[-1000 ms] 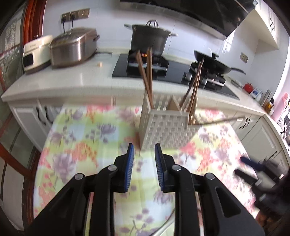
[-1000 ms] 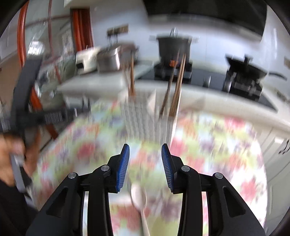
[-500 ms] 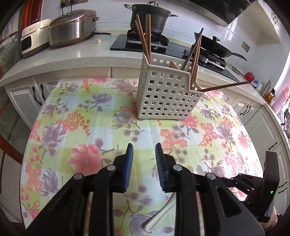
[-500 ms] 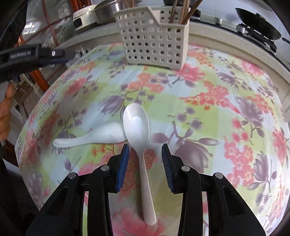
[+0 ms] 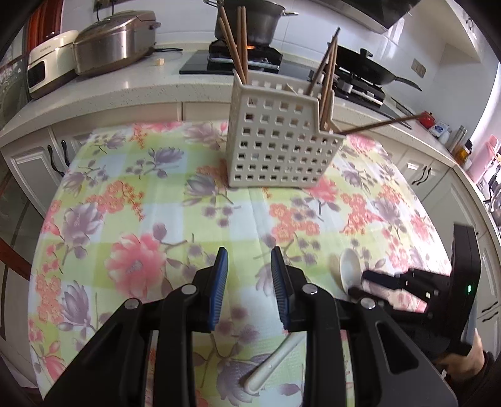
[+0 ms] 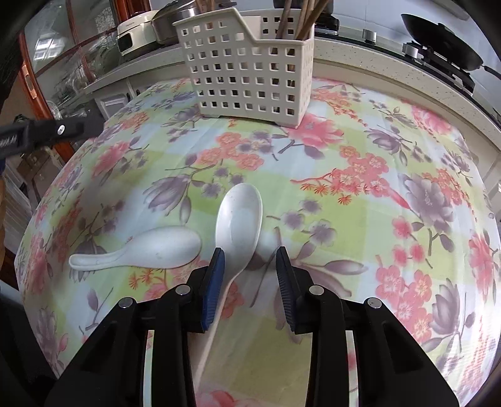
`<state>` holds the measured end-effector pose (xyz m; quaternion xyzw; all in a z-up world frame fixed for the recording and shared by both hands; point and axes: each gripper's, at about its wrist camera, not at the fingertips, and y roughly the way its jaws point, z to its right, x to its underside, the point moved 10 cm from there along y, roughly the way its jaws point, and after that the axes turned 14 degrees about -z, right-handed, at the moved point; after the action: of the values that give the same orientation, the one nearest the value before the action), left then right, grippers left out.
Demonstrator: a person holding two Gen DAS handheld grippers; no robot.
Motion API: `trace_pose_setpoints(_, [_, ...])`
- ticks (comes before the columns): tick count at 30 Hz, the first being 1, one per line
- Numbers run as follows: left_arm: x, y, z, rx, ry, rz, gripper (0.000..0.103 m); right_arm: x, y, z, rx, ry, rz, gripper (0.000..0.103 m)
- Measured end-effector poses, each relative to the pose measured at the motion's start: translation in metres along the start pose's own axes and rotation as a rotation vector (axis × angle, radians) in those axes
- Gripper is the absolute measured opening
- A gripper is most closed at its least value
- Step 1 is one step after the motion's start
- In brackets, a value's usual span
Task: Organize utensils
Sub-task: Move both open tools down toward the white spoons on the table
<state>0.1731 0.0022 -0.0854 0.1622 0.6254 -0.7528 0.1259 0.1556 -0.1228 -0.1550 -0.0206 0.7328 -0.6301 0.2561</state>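
Two white spoons lie on the floral tablecloth. In the right wrist view one spoon (image 6: 239, 219) lies bowl-up with its handle running between the fingers of my open right gripper (image 6: 249, 260); a second spoon (image 6: 147, 249) lies to its left. A white perforated utensil caddy (image 6: 247, 65) holding wooden chopsticks (image 5: 236, 47) stands at the far side. My left gripper (image 5: 249, 266) is open and empty over the cloth. In the left wrist view the caddy (image 5: 278, 147) stands ahead, one spoon's bowl (image 5: 349, 270) shows by the right gripper (image 5: 369, 285), and the other spoon's handle (image 5: 272, 364) lies under my right finger.
The round table (image 6: 422, 194) drops off at its edges. Behind it a kitchen counter (image 5: 125, 90) carries a rice cooker (image 5: 116, 40), a pot on a lit stove (image 5: 253, 22) and a black wok (image 5: 372, 70).
My right gripper has lowered and moved forward, so the spoon's handle now lies between its fingers. My left gripper has moved slightly closer to the table. Both remain open.
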Motion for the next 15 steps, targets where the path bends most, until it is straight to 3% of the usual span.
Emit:
trace_pose_setpoints(9, [0.011,0.009,0.007,0.004,0.016,-0.023,0.028,-0.016,0.006,0.007,0.027,0.036,0.004,0.032])
trace_pose_setpoints(15, [0.013,0.010,0.002,-0.003,0.009,-0.024,0.030,-0.010,-0.002,0.009,-0.002,0.087,0.011,0.035])
